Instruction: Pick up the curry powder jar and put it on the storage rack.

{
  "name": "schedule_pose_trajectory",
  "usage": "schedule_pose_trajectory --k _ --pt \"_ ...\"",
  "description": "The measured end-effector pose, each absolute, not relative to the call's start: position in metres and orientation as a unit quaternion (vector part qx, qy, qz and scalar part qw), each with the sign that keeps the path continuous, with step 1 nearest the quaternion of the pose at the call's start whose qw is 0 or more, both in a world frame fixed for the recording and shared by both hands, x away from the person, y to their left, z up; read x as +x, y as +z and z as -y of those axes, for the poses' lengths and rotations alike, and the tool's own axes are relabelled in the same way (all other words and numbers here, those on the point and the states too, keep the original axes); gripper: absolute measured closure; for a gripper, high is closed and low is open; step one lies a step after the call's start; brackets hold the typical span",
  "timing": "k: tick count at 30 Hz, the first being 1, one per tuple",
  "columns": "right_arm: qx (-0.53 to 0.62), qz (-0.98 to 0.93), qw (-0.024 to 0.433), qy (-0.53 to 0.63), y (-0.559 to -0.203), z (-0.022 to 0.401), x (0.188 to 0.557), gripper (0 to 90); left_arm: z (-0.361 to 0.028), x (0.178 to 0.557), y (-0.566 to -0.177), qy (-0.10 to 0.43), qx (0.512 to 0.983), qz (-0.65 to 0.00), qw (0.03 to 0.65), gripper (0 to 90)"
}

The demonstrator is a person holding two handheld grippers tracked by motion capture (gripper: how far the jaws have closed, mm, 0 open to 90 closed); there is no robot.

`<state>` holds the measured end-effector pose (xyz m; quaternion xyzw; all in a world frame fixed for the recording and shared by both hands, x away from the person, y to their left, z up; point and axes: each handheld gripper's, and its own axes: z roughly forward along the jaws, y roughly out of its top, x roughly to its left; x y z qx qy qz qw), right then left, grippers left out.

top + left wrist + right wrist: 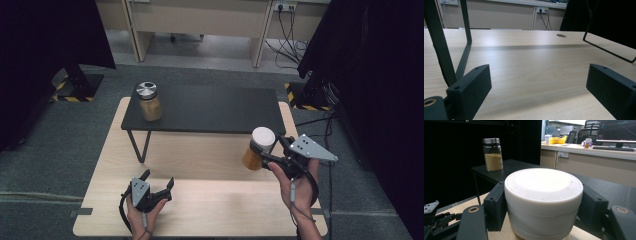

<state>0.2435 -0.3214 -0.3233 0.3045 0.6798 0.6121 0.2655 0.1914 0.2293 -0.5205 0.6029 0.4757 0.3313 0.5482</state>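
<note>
White-lidded jar [259,148] in right tool [270,150], seemingly just off the black shelf's [210,107] front edge.

Black tongs [270,150] w/ grey screwed plate, cable.

Grey carpet floor [60,145] surrounds the pale wooden table [210,205]. Black curtains [45,35] hang left and right; beige desks [200,20], seemingly with wall sockets [284,6], stand far.

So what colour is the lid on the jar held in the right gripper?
White: the round plastic lid tops the jar of orange-brown contents clamped by the right gripper. Right gripper view shows it best.
</note>
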Motion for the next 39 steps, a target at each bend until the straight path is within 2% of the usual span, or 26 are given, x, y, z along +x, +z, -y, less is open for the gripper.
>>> schedule_pose_trajectory --k 12,25,31,39 --pt "0.291 -0.682 0.267 0.616 -0.294 0.319 0.259 33.8 -0.229 0.192 -0.521 0.332 0.604 -0.474 0.547 5.1" --pt "0.289 -0.676 0.291 0.612 -0.256 0.3 0.311 33.8 -0.229 0.191 -0.521 0.333 0.605 -0.473 0.548 5.1" --pt "0.299 -0.679 0.305 0.597 -0.256 0.285 0.337 33.8 -0.228 0.191 -0.521 0.335 0.605 -0.472 0.547 5.1" --pt "0.317 -0.68 0.301 0.588 -0.269 0.276 0.359 33.8 -0.229 0.191 -0.521 0.334 0.605 -0.472 0.548 5.1"
